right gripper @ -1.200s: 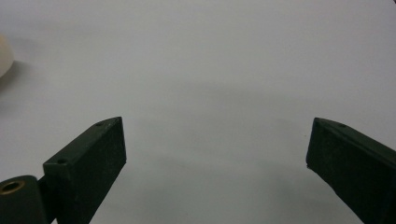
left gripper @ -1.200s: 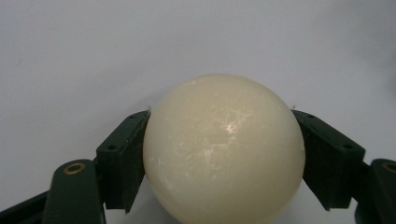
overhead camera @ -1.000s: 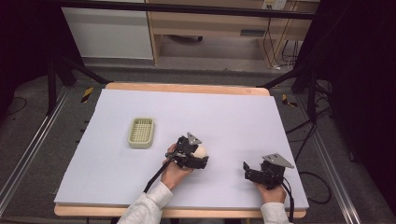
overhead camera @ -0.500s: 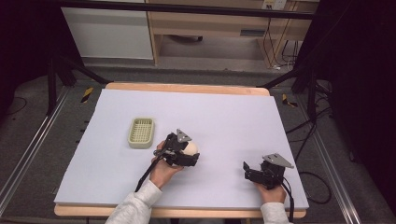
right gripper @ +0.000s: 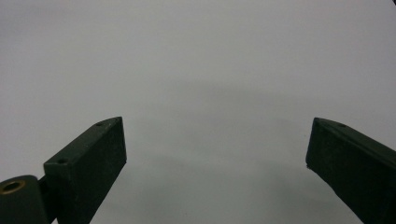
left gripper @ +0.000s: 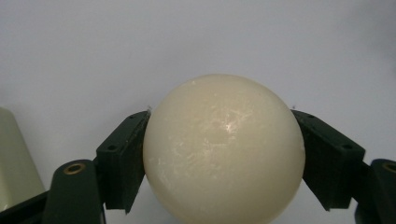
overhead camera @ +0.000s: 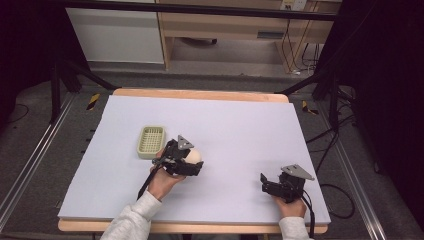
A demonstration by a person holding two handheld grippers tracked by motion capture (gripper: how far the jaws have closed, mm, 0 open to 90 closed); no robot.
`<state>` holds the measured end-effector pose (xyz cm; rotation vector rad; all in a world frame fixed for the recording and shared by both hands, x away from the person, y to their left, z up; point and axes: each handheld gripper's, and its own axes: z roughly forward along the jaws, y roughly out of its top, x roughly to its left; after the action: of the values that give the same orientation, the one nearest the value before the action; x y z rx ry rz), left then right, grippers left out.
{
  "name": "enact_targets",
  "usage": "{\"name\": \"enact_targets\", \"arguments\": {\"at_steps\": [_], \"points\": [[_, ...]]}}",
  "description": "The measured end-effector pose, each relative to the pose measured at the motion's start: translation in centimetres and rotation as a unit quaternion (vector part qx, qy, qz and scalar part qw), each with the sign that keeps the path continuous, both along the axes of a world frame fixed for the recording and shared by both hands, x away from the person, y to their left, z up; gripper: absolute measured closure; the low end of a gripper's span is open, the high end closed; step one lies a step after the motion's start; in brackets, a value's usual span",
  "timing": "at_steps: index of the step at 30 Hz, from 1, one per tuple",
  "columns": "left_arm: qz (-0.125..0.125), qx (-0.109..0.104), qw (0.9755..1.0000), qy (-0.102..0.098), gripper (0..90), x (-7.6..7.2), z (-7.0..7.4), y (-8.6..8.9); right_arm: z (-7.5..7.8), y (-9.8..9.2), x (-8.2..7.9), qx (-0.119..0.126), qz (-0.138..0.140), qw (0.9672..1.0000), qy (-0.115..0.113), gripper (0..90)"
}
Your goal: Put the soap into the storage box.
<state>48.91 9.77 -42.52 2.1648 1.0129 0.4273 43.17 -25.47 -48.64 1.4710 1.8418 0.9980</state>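
A cream-white ball sits clamped between the two black jaws of my left gripper, held just above the white table top near its middle. In the high view the ball shows at the gripper's tip, right of a pale green slotted basket. A corner of that basket appears at the left edge of the left gripper view. My right gripper rests low near the table's front right, jaws wide apart with nothing between them; the right gripper view shows bare table beyond its fingers.
The white sheet covers a wooden table with its front edge close to the person's forearms. Dark floor, metal rails and cables surround it. A cabinet and a wooden shelf stand beyond the far edge.
My left gripper has moved left with the ball, closer to the green basket. The right gripper has stayed where it was.
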Motion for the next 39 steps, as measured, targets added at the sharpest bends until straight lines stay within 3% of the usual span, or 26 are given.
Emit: {"name": "enact_targets", "arguments": {"at_steps": [13, 22, 39], "points": [[0.021, -0.011, 0.9997, -0.005, 24.0, 0.1, 0.5, 2.9, 0.0, 0.0, 0.0, 0.0, 0.0, 1.0, 0.001, 5.5], [0.035, -0.008, 0.9994, -0.002, 24.0, 0.6, 0.5, 4.6, 0.0, 0.0, 0.0, 0.002, -0.001, 1.0, 0.002, 5.6], [0.072, -0.018, 0.9972, -0.002, 24.0, 1.8, 1.0, 7.8, 0.0, 0.1, 0.0, -0.001, 0.0, 1.0, 0.003, 5.6]]}}
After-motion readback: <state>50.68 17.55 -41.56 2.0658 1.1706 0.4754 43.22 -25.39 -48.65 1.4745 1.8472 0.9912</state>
